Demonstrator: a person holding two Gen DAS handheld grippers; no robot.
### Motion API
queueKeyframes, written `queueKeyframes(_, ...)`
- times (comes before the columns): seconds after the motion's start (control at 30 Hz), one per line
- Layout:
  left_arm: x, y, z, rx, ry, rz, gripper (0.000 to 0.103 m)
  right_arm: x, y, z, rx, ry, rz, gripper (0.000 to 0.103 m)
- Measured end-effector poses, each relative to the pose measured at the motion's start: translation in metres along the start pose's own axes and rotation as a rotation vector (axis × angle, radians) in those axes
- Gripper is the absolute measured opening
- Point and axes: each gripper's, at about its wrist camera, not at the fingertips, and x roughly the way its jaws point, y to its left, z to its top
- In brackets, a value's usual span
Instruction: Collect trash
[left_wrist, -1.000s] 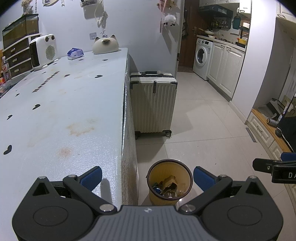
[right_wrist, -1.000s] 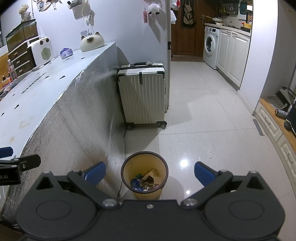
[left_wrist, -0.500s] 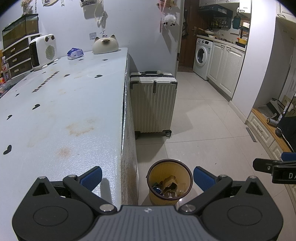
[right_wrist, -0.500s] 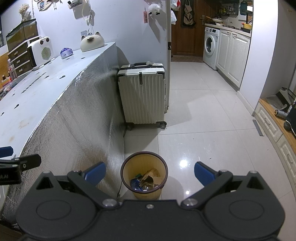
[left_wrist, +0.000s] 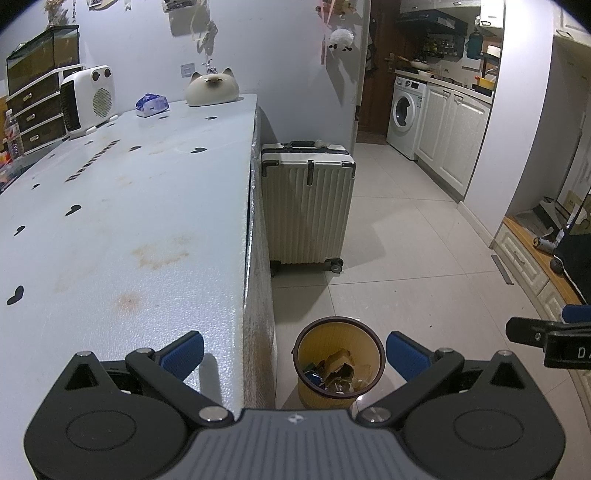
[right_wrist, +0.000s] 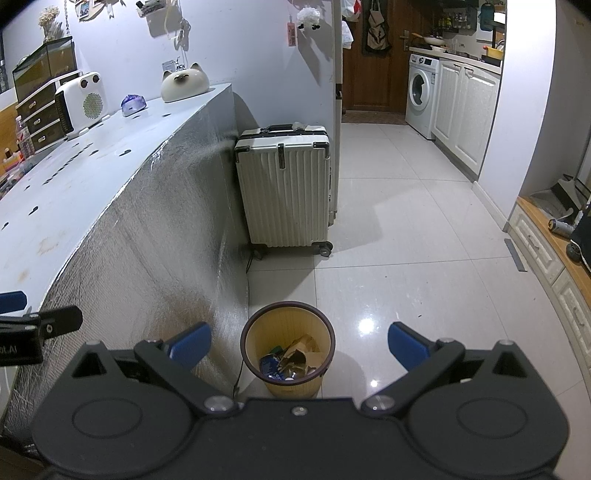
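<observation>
A yellow waste bin (left_wrist: 339, 365) with a dark rim stands on the tiled floor beside the table's end; brown paper and blue wrappers lie inside it. My left gripper (left_wrist: 294, 355) hangs open above the table corner and the bin, nothing between its blue pads. From the right wrist the same bin (right_wrist: 288, 347) shows straight below, its trash (right_wrist: 291, 363) visible. My right gripper (right_wrist: 299, 343) is open and empty over it. The tip of the right gripper (left_wrist: 546, 336) shows at the left view's right edge, and the left gripper's tip (right_wrist: 37, 325) at the right view's left edge.
A long pale table (left_wrist: 122, 221) with a foil-covered side (right_wrist: 147, 240) runs along the left. On its far end stand a white heater (left_wrist: 86, 98), a cat-shaped ornament (left_wrist: 212, 88) and a small blue pack (left_wrist: 151, 104). A cream suitcase (left_wrist: 306, 206) stands behind the bin. Cabinets and a washing machine (left_wrist: 406, 114) line the right.
</observation>
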Motion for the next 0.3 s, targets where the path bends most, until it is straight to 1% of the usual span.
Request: queueKeyframes(0.3, 0.0008, 0.001, 0.0003, -0.008, 0.0, -0.001, 0.103, 0.0003, 0.0002, -0.0004, 0.0, 0.0, -0.001, 0.103)
